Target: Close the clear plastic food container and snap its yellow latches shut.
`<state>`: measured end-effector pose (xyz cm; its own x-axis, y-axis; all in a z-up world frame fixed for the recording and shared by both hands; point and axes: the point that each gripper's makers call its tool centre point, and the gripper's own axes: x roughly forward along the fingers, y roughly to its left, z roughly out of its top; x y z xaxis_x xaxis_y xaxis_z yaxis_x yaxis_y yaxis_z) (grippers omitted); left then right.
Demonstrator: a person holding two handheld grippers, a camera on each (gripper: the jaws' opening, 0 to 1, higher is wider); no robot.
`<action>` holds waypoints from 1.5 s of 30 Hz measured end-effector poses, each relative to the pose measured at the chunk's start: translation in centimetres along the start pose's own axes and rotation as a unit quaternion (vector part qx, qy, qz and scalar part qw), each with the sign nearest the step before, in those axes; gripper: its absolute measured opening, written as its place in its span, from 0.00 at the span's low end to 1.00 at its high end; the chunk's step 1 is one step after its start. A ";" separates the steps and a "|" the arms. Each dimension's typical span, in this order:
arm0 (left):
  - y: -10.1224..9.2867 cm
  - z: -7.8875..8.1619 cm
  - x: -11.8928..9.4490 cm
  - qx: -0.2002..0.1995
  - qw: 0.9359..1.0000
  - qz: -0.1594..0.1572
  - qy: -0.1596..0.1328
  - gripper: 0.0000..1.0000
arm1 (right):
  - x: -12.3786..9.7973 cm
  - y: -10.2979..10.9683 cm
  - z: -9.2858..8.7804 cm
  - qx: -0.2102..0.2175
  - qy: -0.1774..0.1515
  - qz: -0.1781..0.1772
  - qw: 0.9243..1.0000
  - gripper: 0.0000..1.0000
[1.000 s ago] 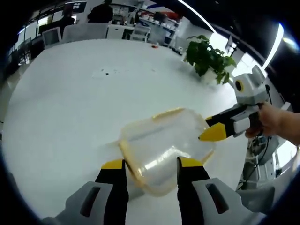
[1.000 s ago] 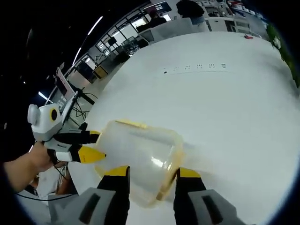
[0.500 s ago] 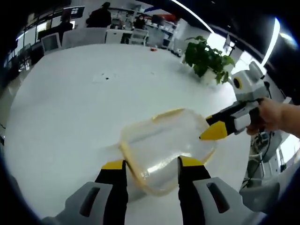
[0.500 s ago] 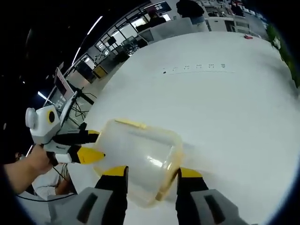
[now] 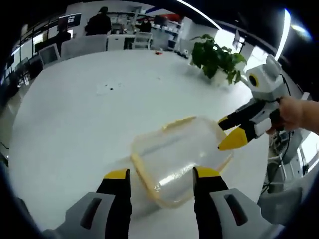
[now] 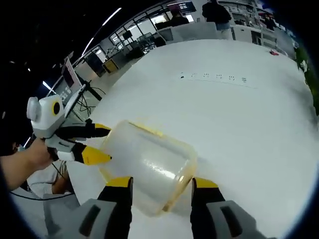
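— Tongs first: what are the left tongs [image 5: 157,174] doing?

— Both yellow tips stand wide apart at the bottom of the left gripper view. The near end of the clear plastic food container [image 5: 179,158] sits between them. I cannot tell if the tips touch it.

— And the right tongs [image 6: 162,182]?

— Same thing in the right gripper view. The two tips are spread wide at the bottom of the frame, and the container [image 6: 149,167] lies between them, a bit above.

— Can each one see the other?

— Yes. In the left gripper view the right tongs [image 5: 230,131] come in from the right side of the frame, held by a hand [image 5: 295,114]. Their two tips are spread on the far end of the container. In the right gripper view the left tongs [image 6: 101,144] come in from the left of the frame, held by a hand [image 6: 22,162]. Their tips are spread too, right at the container's edge.

— Where is the container?

— It is in the lower middle of both frames, on the big white table [image 5: 75,119]. It is see-through with yellow trim along its rim. A yellow latch [image 5: 178,122] shows on its far side in the left gripper view.

— What else is around?

— A green plant [image 5: 215,57] stands at the upper right of the left gripper view, at the far edge of the table. Some small dark marks [image 6: 212,76] sit on the table in the upper middle of the right gripper view. Desks, chairs and people are far behind, at the top.
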<state>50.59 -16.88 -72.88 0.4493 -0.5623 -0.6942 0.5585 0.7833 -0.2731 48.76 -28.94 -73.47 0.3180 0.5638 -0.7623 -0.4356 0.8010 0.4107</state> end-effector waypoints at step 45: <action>-0.2 0.5 -1.8 0.339 0.928 -0.052 0.144 0.39 | -0.5 1.6 0.3 -0.438 0.181 0.011 0.881 0.43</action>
<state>50.00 -16.15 -71.25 0.2166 -0.4549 -0.8638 0.9428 0.3271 0.0641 48.20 -27.89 -72.32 0.0806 0.3497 -0.9334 -0.9711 0.2386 0.0055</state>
